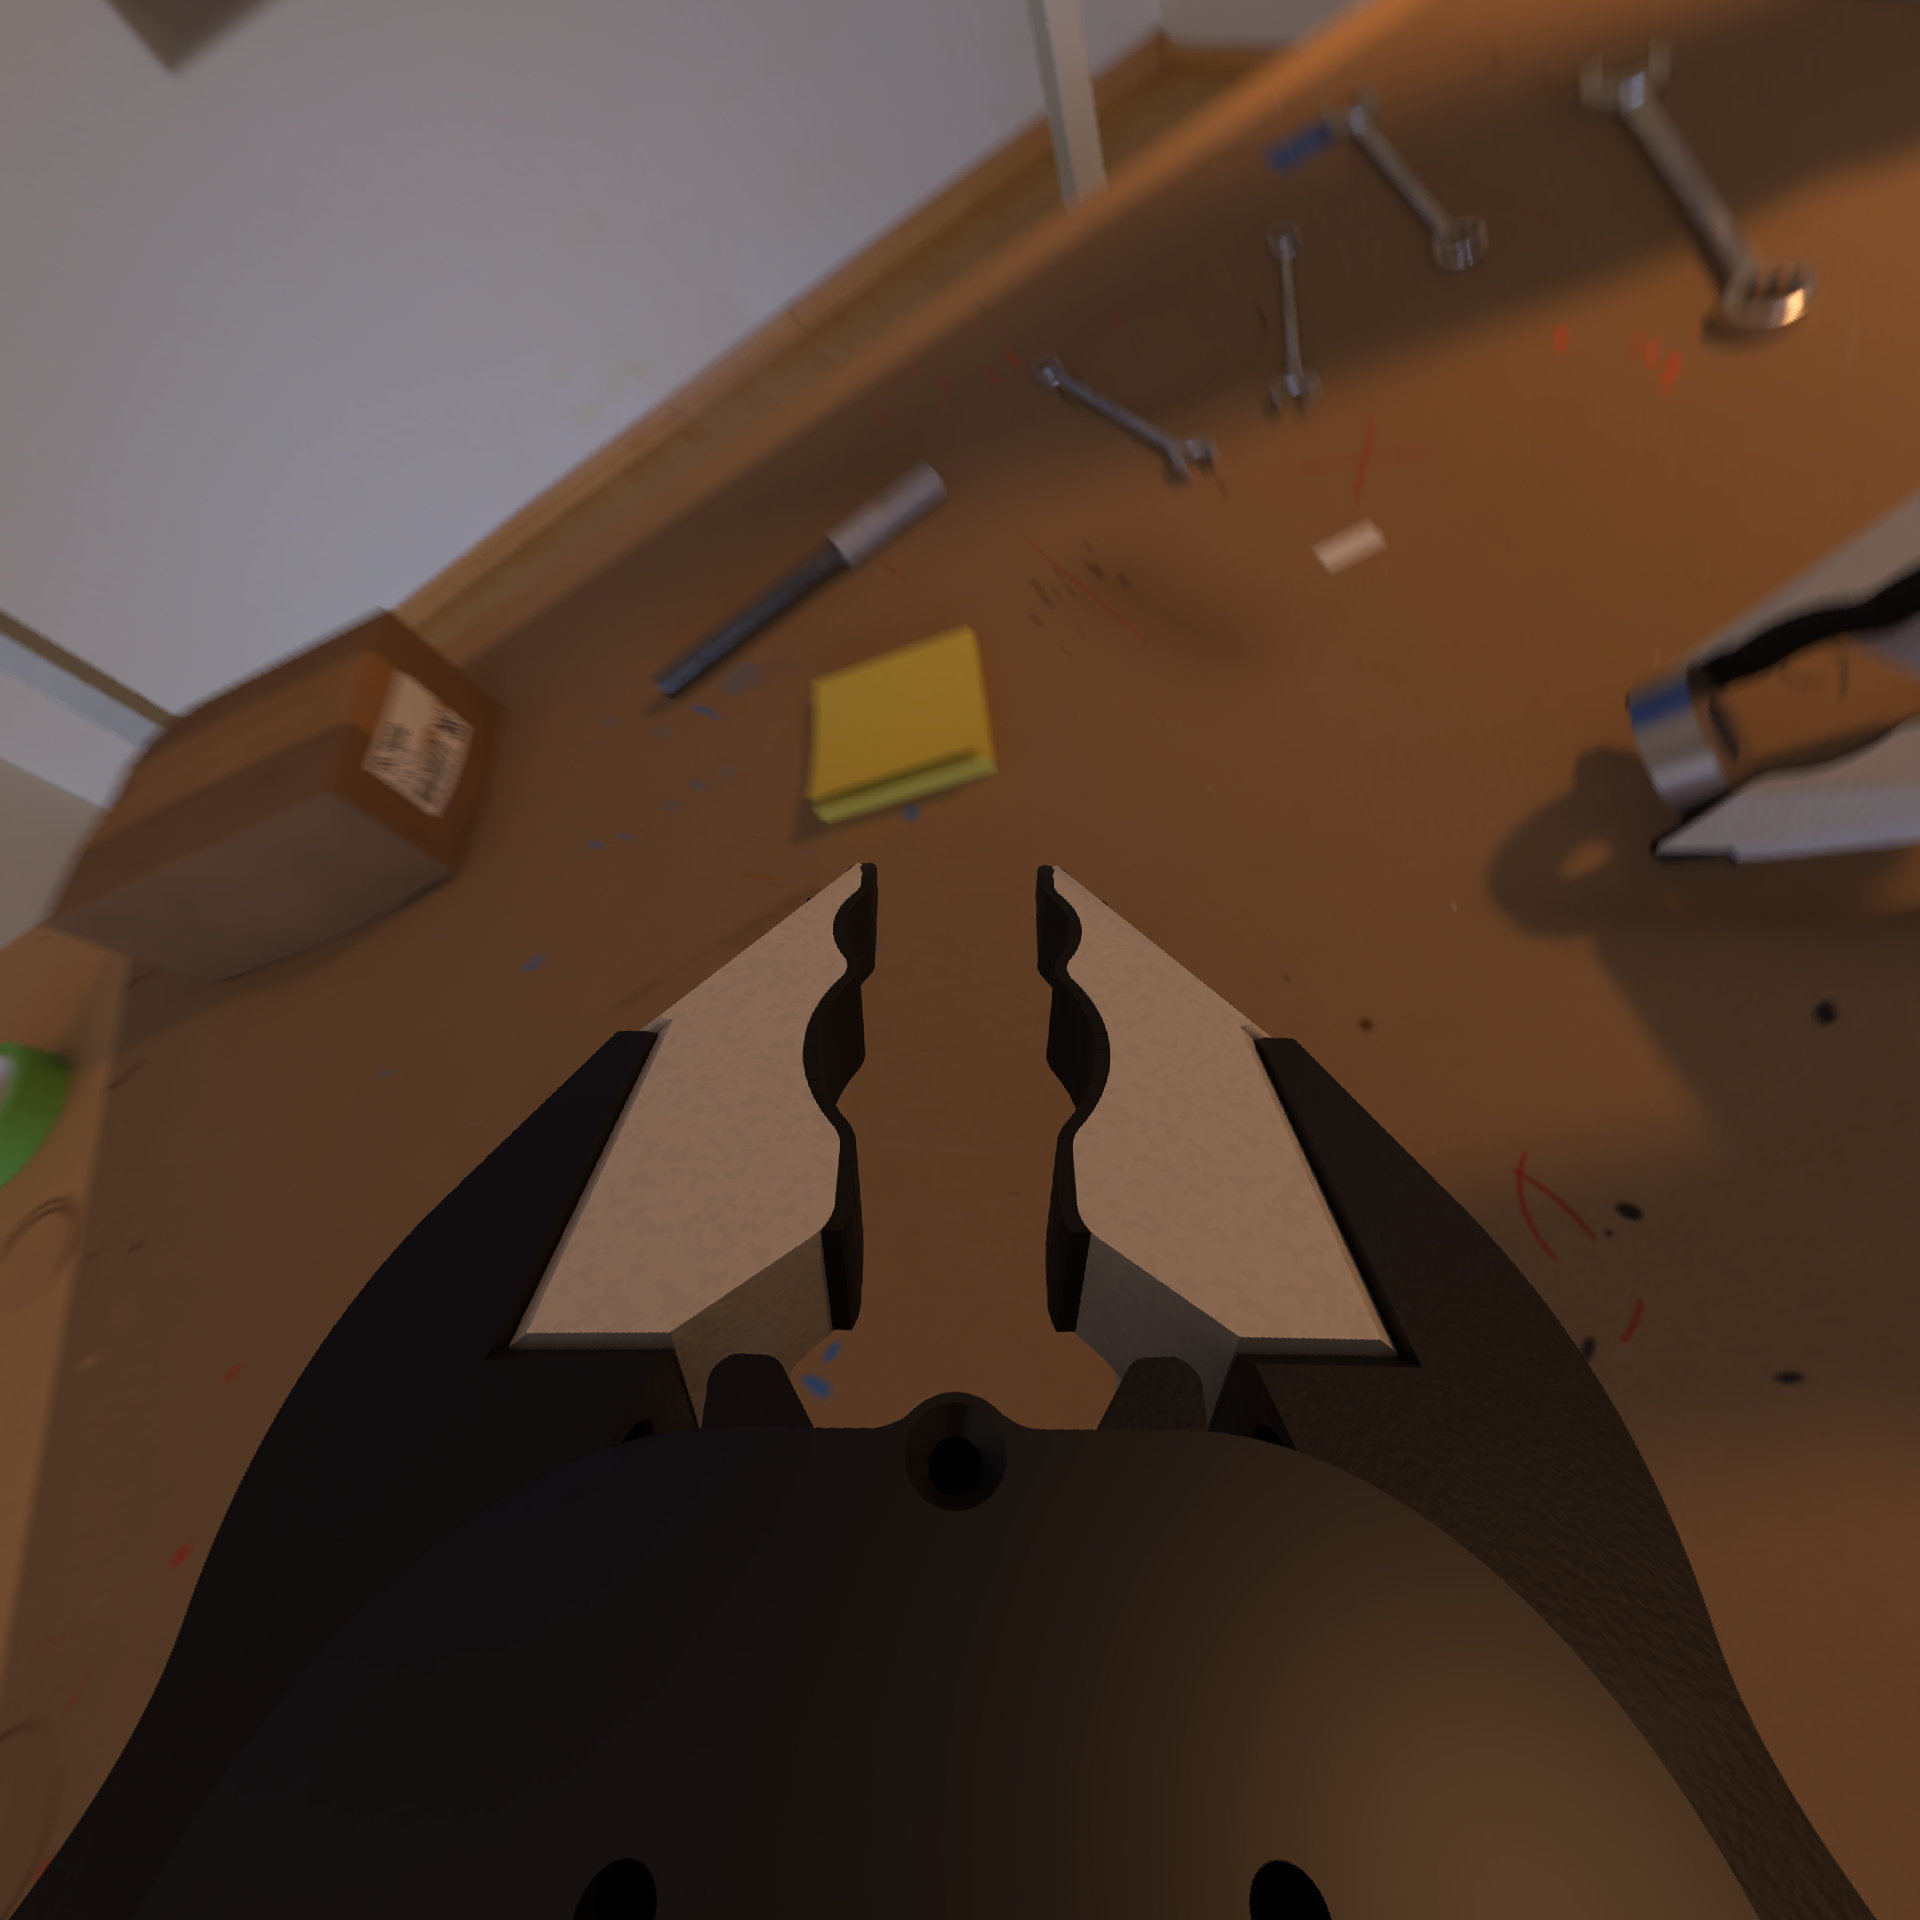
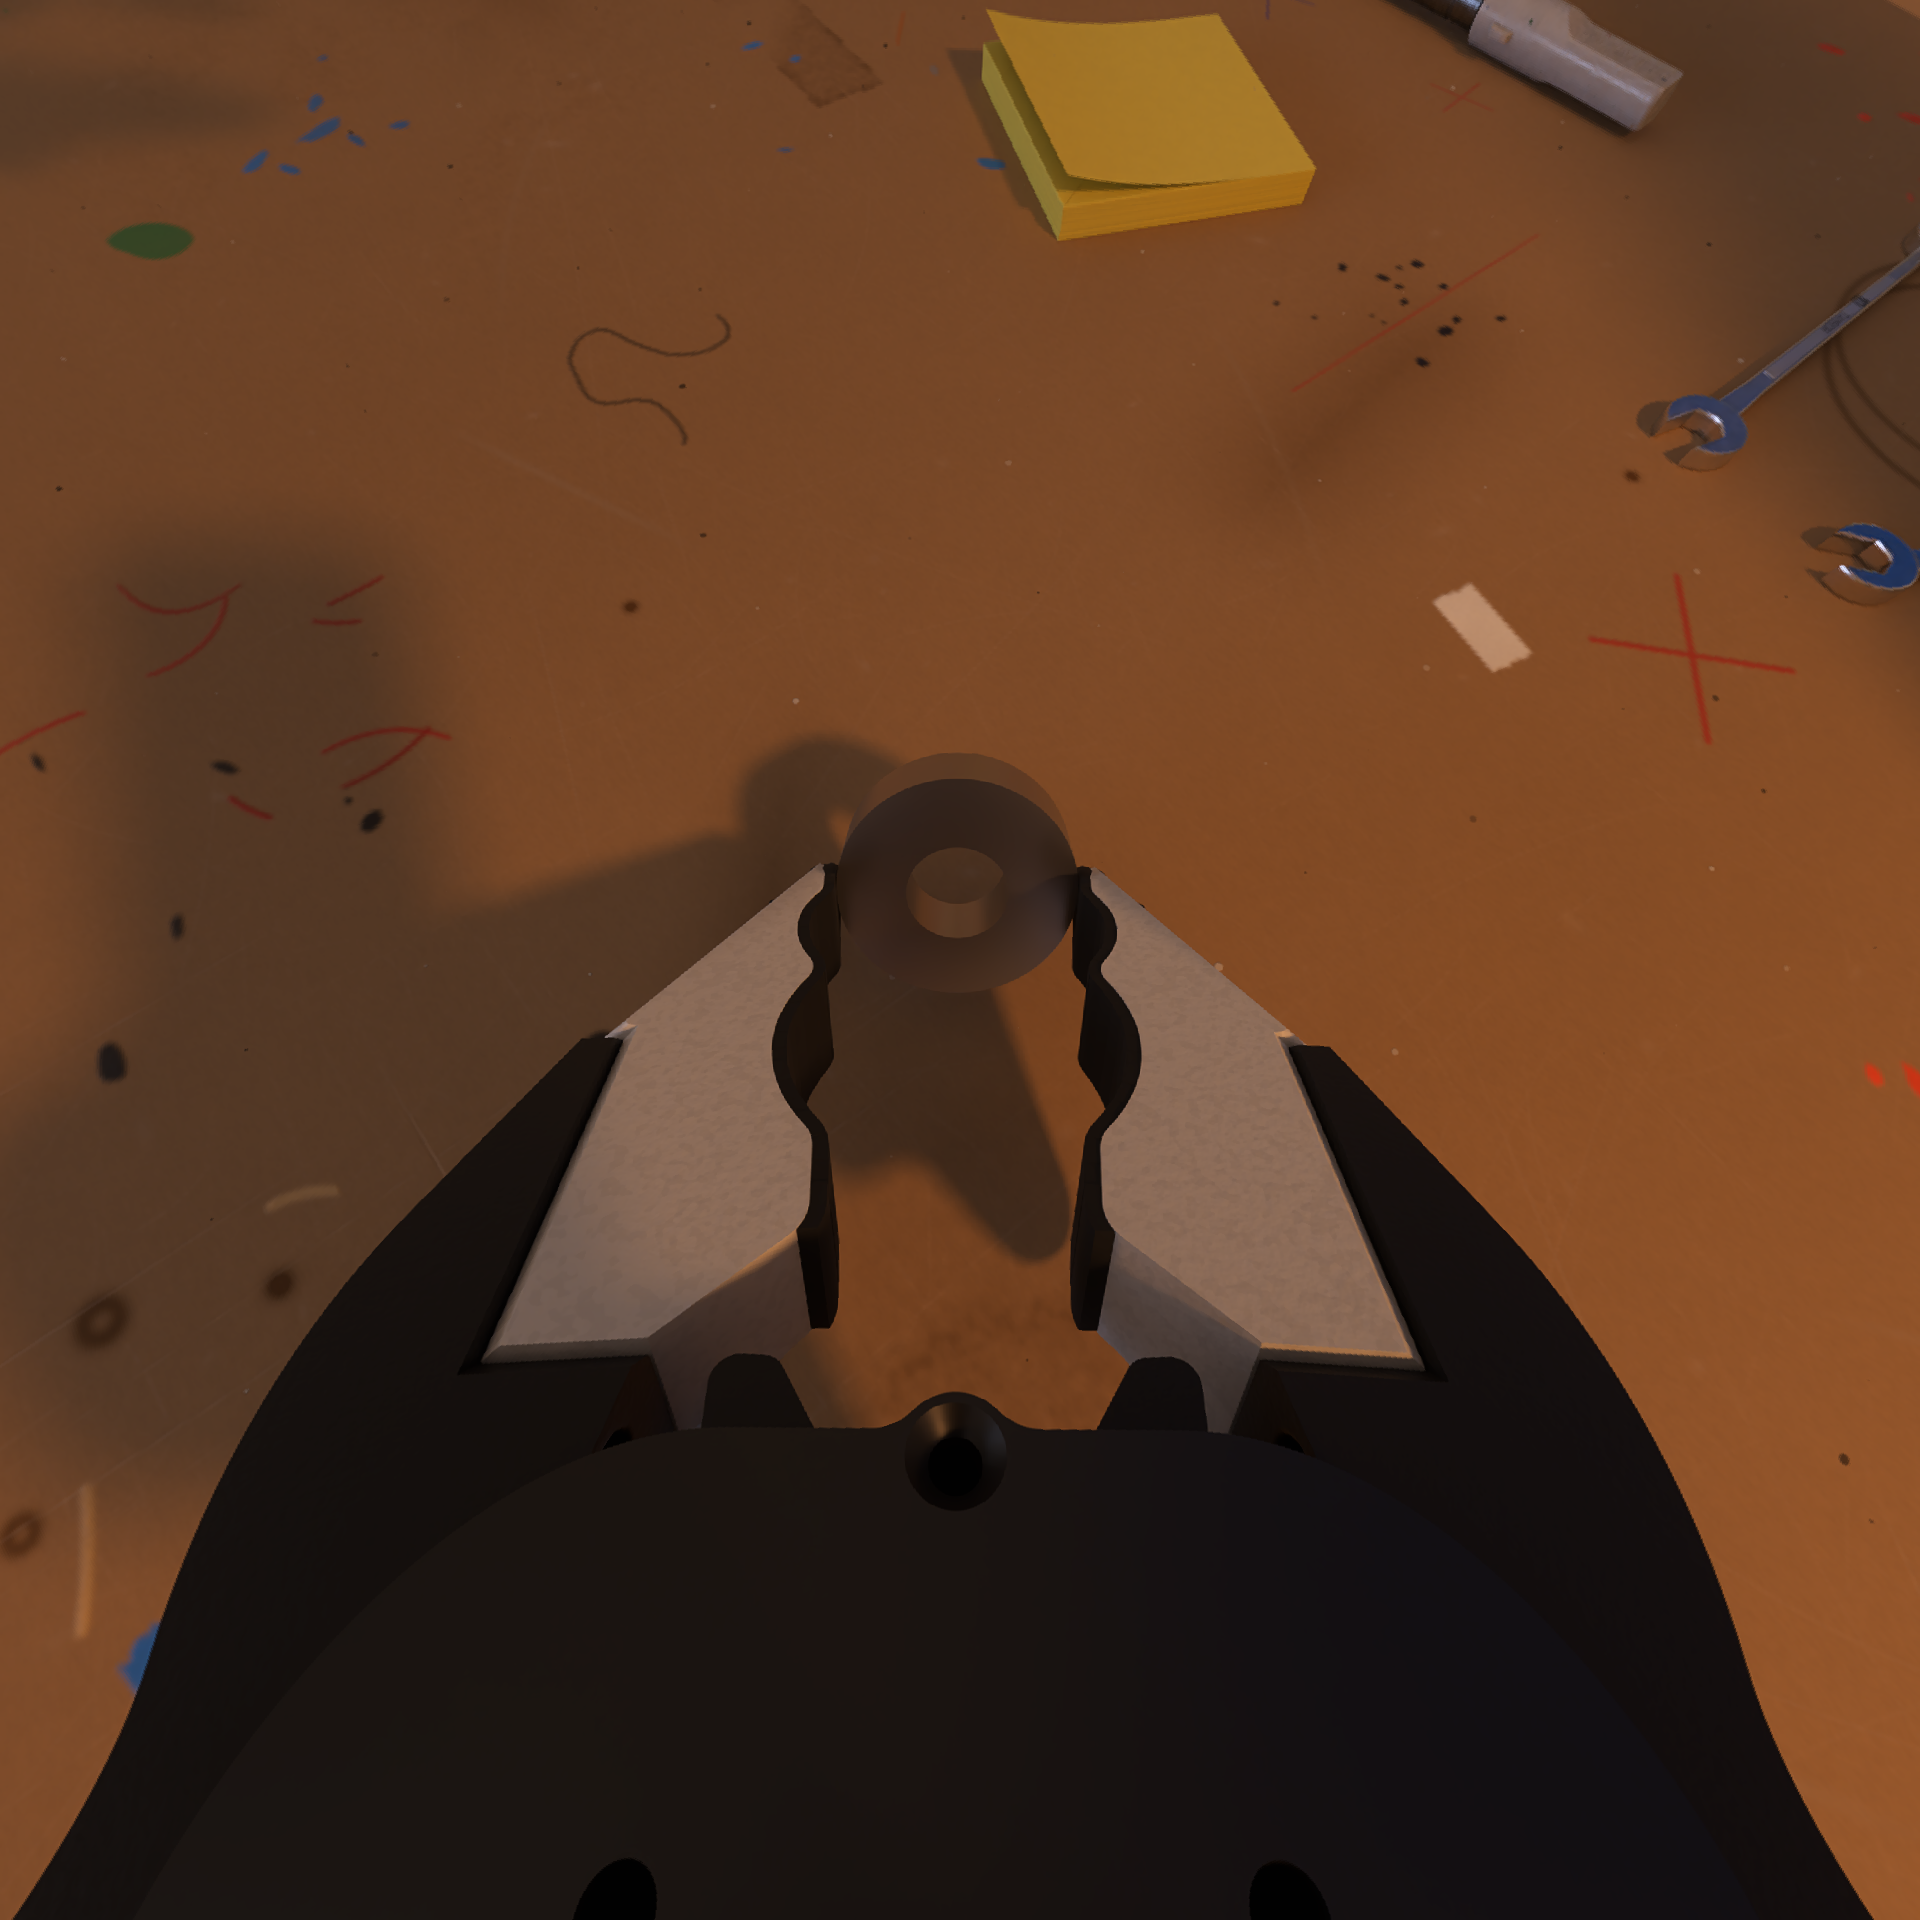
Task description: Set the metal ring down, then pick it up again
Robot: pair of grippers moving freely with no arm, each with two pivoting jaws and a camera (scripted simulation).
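Note:
My right gripper point(image 2: 956, 883) is shut on the metal ring point(image 2: 956, 805), a thick grey ring with a round hole, pinched by its sides between the two fingertips. The ring stands on edge with its hole facing the camera. Its shadow falls on the brown table point(image 2: 1351, 935) just up and to the left, so it hangs a little above the surface. In the left wrist view the ring point(image 1: 1668, 748) shows shiny at the far right, in the other gripper's tips. My left gripper point(image 1: 956, 883) is open and empty above the table.
A yellow pad of sticky notes point(image 1: 899, 717) point(image 2: 1143, 114) lies ahead of both grippers. A cardboard box point(image 1: 281, 790) stands at the left. A long tool with a metal handle point(image 1: 800, 577) and several wrenches point(image 1: 1127, 416) point(image 2: 1787, 353) lie farther off. A white scrap point(image 2: 1481, 627) lies at the right.

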